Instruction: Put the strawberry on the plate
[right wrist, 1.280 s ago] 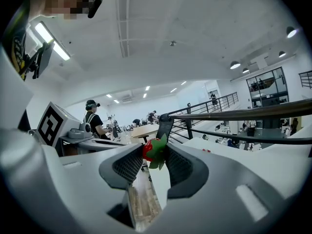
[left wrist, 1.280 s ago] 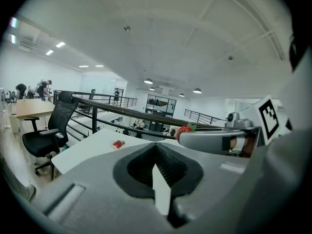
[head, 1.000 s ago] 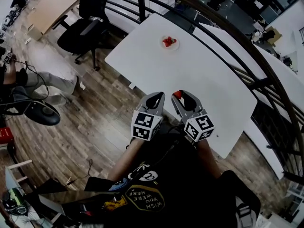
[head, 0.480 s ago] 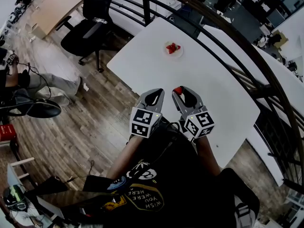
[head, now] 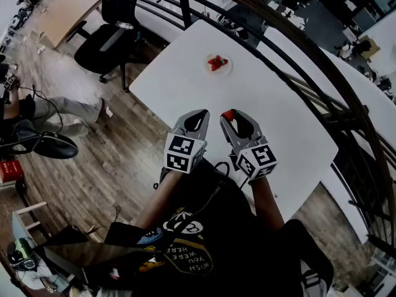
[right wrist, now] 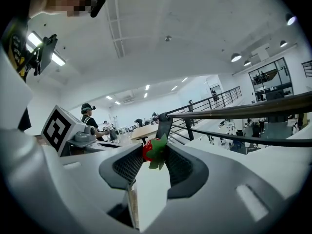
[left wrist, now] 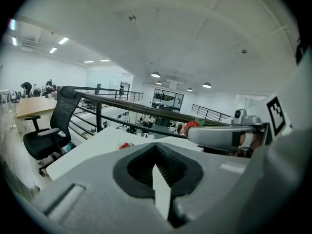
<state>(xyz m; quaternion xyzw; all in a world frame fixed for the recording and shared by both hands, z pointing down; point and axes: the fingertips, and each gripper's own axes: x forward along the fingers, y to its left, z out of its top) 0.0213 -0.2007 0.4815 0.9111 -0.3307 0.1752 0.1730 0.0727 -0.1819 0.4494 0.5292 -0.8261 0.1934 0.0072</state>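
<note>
One strawberry sits clenched in my right claw; my left claw is closed, empty; the plate lies far at twelve o'clock.

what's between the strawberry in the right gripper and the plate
Nothing but bare white table between the held strawberry and the plate, shown in the head view.

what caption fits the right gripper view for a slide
Right gripper clamps a strawberry at its jaw tips, railing beyond
</note>
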